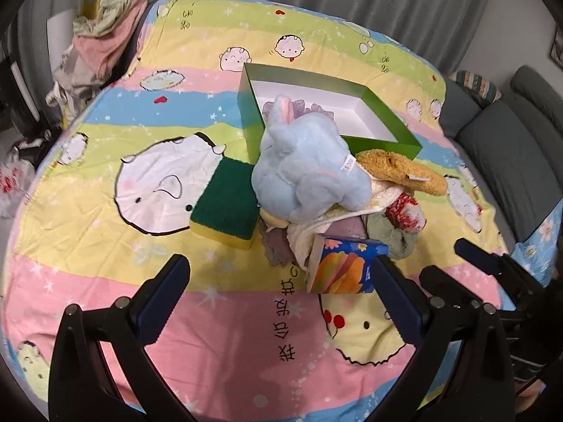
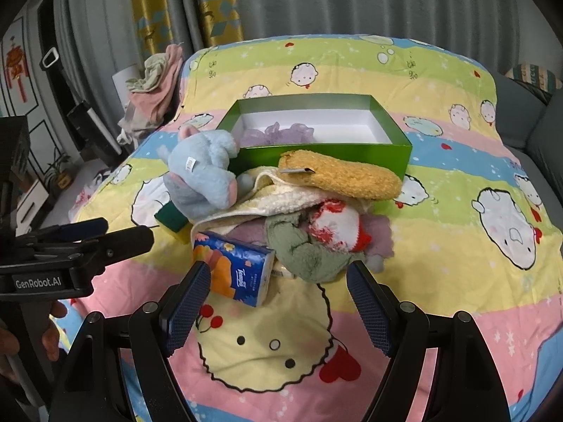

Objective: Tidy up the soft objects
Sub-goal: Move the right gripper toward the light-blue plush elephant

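Barely begun, I'd say: only a purple fluffy thing [image 2: 278,130] lies in the green box [image 2: 327,154] at the far side of the bed [image 2: 457,281]. The blue plush toy [image 1: 302,165], yellow cloth [image 2: 337,174], sponge [image 1: 225,207] and tissue pack [image 2: 235,269] sit heaped just near of it. Both the left tongs [image 1: 281,285] and right tongs [image 2: 278,299] hang apart, holding nothing.

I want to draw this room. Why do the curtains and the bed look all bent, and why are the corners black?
In both wrist views a fisheye lens bulges everything: the blanket and curtains curve outward, and the round picture leaves black corners. In the right wrist view the green box looks straighter near the middle. Light is soft, with faint shadows under each open claw.
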### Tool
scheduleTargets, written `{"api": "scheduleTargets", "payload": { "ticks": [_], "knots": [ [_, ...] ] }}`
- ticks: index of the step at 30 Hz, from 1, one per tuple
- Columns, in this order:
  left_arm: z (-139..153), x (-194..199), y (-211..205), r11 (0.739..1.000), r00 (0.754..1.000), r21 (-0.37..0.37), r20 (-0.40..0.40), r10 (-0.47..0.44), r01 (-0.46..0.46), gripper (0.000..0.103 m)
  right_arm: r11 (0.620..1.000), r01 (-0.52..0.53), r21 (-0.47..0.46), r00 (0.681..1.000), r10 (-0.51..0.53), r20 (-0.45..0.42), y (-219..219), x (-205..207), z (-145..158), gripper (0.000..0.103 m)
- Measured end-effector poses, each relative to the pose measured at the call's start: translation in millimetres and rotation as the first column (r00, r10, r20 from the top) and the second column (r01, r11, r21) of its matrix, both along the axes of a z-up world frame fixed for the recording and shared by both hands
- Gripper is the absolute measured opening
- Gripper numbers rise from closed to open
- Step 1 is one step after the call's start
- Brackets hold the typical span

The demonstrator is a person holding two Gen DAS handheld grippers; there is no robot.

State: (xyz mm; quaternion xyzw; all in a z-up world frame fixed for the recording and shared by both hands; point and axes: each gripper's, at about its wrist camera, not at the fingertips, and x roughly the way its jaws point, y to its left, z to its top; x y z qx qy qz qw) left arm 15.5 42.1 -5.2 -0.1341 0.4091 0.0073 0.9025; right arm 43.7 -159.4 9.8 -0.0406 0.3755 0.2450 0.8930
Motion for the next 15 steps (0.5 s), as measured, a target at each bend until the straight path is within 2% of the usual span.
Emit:
{"api": "scheduleTargets", "payload": {
  "ticks": [6,10,15],
  "knots": [
    [-2.6,3.1,19.4,0.991,0.998,-0.131,0.058,-0.005,0.012,0.102,0.998,-0.068,-0.013,0.996,0.068,0.06,15.5,-1.7,1.2,0.08],
    [-5.1,7.1,30.5,0.968,0.995,-0.246,0.097,-0.019,0.042,0.102,0.991,-0.131,-0.038,0.986,0.134,0.096,31.1,-1.4,0.7,0.08],
    [-6.1,19.6,35.2,0.949,0.992,-0.307,0.121,-0.03,0.066,0.102,0.974,-0.214,-0.069,0.965,0.222,0.142,54.9,-3.4,0.2,0.08]
  ]
}}
